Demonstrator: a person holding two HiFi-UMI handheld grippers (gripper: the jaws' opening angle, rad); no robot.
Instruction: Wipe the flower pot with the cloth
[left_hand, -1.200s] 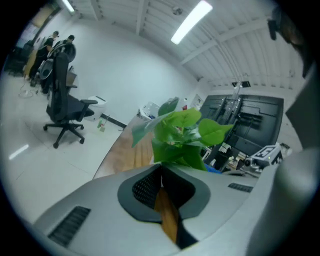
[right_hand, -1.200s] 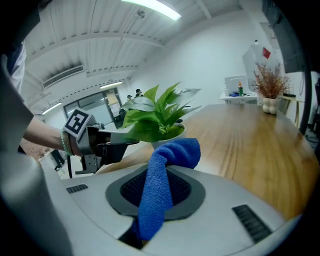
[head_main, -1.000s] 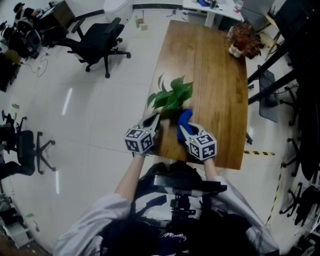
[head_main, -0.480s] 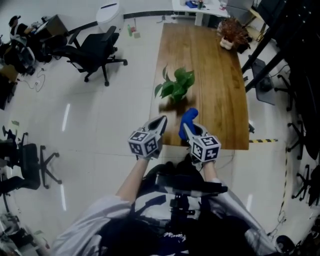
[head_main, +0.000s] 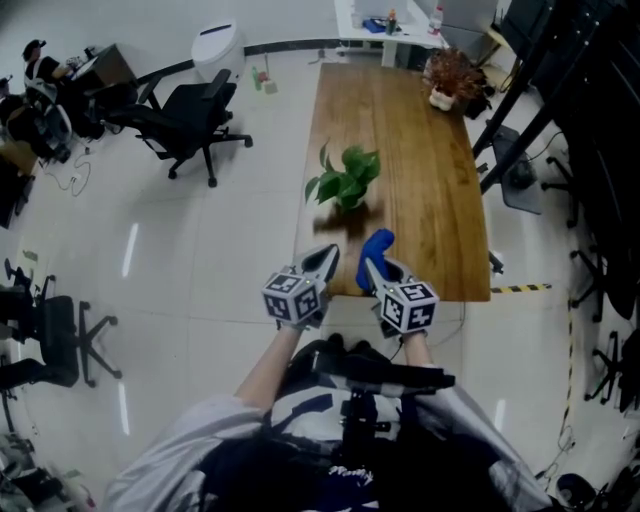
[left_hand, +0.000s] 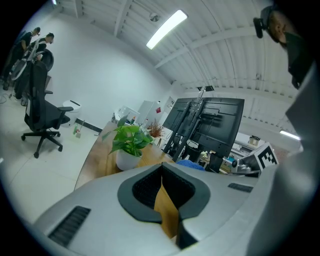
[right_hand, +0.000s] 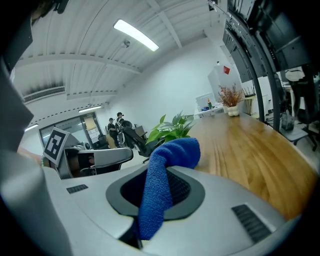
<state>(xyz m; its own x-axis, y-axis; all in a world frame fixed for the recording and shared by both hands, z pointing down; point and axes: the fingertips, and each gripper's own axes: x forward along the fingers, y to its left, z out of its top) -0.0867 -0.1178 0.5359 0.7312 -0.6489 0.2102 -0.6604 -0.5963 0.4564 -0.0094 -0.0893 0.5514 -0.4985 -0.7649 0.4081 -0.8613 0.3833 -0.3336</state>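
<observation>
Head view: flower pot (head_main: 349, 203) stands mid-table (head_main: 440, 220), farther from both grippers than 1 s ago. Right gripper (head_main: 372, 268) clamps the blue cloth (right_hand: 167, 170). Only the left gripper view shows left gripper (head_main: 326, 258) jaws together, empty.

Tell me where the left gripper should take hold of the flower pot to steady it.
Probably the white flower pot by its bare lower wall, from the person's side: leaves overhang the rim. The left gripper, shut now, must open first.
</observation>
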